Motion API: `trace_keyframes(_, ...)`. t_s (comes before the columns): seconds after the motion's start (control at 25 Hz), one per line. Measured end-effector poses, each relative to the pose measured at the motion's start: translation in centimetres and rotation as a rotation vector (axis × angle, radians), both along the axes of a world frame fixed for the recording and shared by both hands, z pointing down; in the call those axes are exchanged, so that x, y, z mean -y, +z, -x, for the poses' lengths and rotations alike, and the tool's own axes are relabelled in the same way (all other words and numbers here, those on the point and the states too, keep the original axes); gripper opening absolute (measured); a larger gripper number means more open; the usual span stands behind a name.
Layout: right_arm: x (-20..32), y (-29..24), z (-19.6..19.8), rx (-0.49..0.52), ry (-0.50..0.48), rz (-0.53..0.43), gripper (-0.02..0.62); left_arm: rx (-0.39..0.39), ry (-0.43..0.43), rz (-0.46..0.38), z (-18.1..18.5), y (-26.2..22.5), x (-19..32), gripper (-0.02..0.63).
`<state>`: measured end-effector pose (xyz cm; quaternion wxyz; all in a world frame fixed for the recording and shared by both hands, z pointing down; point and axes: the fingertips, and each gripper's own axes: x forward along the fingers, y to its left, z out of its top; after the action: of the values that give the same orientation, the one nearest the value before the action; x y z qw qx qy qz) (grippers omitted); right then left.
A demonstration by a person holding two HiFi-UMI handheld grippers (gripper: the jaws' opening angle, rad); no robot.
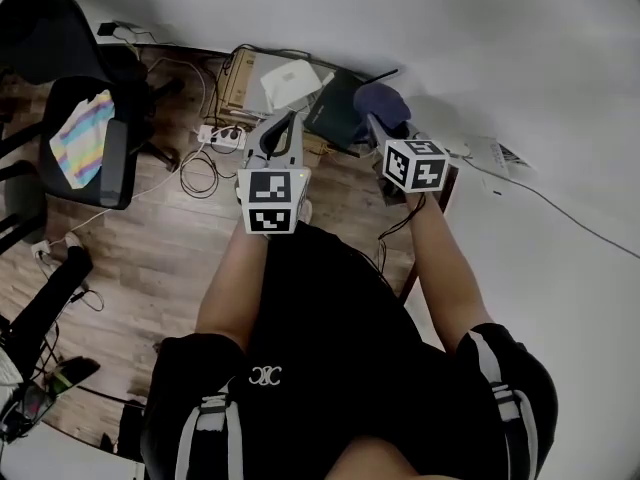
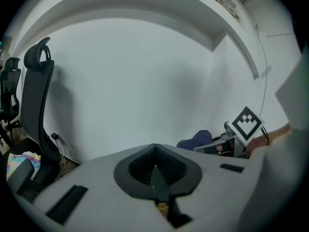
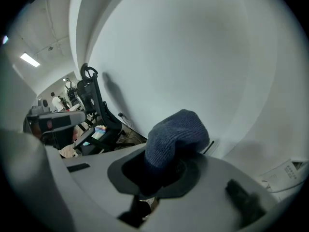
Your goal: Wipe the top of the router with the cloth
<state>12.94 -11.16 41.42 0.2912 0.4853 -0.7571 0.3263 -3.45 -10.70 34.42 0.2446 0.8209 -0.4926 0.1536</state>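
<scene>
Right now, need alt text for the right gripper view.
The right gripper grips a dark blue knitted cloth in its jaws, with the cloth bulging up above them in front of a plain white wall. To the left, a black office chair stands against that wall.

**Plain white room, wooden floor**

A bare white wall (image 1: 480, 48) fills the space ahead of the left gripper (image 1: 287, 123). Brown wooden plank floor (image 1: 170, 238) lies below and to its left, where a black high-backed office chair (image 1: 45, 43) stands near a white power strip (image 1: 222, 136) trailing cables.
</scene>
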Motion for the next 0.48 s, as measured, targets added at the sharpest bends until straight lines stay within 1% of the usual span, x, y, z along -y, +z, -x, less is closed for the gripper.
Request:
trace_keyframes(0.32,4.1,7.2,-0.4,-0.043,0.053,0.155,0.048,-0.012,0.025,0.086,0.9,7.0,3.5,0.011)
trace_keyframes(0.48,5.2,10.5,-0.9,0.0,0.08,0.213,0.047,-0.005,0.06,0.127,0.0,10.0,3.8,0.011)
